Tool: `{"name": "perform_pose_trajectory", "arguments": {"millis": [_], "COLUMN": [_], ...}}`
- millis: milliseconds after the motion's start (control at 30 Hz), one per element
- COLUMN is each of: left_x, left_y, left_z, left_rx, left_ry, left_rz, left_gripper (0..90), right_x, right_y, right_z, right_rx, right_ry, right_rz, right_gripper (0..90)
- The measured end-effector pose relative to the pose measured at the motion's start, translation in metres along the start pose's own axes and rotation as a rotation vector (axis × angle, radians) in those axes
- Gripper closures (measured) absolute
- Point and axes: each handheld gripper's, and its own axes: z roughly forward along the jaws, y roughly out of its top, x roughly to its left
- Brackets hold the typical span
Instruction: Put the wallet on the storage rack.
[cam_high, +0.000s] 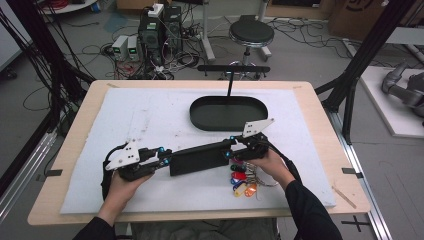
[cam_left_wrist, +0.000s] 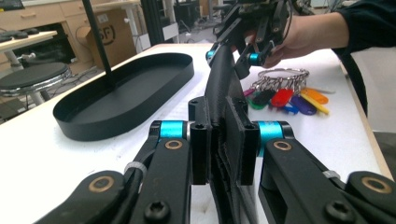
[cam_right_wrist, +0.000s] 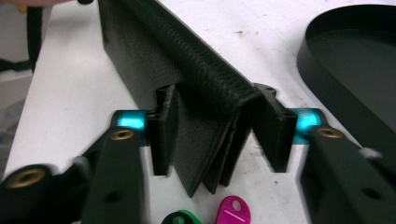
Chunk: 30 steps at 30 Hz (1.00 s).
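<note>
A long black wallet (cam_high: 199, 158) hangs between the two tongs above the white mat (cam_high: 150, 115) that covers the table (cam_high: 320, 125). The left tongs (cam_high: 162, 157) are clamped on its left end; in the left gripper view the two black jaws press flat against both faces of the wallet (cam_left_wrist: 223, 121). The right tongs (cam_high: 234, 148) are clamped on the other end, and in the right gripper view the jaws pinch the folded, pebbled leather (cam_right_wrist: 205, 116) so that its inner leaves fan out below the grip. Just below the right hand (cam_high: 270, 165), a bunch of keys with coloured tags (cam_high: 242, 182) lies on the mat. A black oval tray (cam_high: 229, 113) with an upright post sits farther back on the mat, apart from the wallet.
</note>
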Motion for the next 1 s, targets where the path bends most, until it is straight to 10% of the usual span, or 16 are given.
{"name": "perform_pose_trajectory", "arguments": {"millis": [500, 1000], "left_x": [0.007, 0.004], "left_y": [-0.002, 0.015], "left_z": [0.004, 0.029], "left_rx": [0.033, -0.021], "left_ry": [0.018, -0.09], "left_rz": [-0.11, -0.143], "left_gripper": [48.2, 38.6], "right_x": [0.015, 0.019], "right_y": [0.008, 0.008], "right_z": [-0.018, -0.064], "right_rx": [-0.047, -0.186], "right_ry": [0.044, 0.098], "right_rz": [-0.111, -0.097], "right_gripper": [77.1, 77.4]}}
